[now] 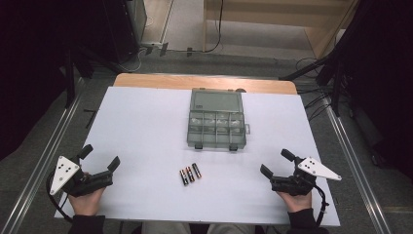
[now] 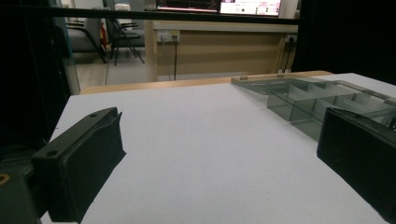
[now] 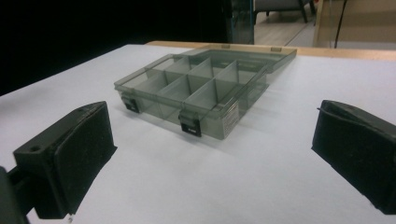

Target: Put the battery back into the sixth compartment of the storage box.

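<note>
Stage: not begun | batteries [image 1: 190, 174] lie loose on table [image 1: 141, 126], near box [image 1: 216, 119], compartments look empty | left gripper [image 1: 101, 157] jaws wide, empty | right gripper [image 1: 276, 163] jaws wide, empty | left: pick, place all three.

No legible txt anywhere.

A white rectangular table top [image 1: 146, 126] carries a smoky clear plastic compartment box [image 1: 216, 120], ahead of both tongs. Three small cylindrical batteries [image 1: 190, 174] lie between the tongs.
</note>
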The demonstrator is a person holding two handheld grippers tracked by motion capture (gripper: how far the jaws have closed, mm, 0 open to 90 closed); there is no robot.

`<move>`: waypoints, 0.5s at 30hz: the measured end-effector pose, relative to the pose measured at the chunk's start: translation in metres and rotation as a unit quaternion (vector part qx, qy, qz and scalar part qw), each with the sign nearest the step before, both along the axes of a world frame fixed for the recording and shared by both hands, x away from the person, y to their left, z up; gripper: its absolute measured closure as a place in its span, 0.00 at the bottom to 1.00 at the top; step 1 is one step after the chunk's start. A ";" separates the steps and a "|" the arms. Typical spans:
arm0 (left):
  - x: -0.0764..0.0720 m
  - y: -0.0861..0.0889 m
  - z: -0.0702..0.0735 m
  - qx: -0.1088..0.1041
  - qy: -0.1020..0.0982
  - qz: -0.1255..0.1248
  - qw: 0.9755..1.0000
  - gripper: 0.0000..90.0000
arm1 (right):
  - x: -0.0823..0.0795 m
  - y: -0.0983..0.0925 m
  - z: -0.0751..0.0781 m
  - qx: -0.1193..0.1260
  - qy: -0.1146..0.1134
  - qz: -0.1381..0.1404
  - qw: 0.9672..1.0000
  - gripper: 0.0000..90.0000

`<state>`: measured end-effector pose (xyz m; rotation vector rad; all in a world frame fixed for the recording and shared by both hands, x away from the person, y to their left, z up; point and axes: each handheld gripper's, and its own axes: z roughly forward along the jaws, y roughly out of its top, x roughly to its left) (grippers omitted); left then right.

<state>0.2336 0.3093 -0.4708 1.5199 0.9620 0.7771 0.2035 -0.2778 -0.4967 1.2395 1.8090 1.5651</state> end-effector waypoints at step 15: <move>-0.001 -0.001 0.000 0.004 0.000 0.000 1.000 0.00 | 0.008 0.048 0.009 -0.050 0.048 0.056 0.996 0.00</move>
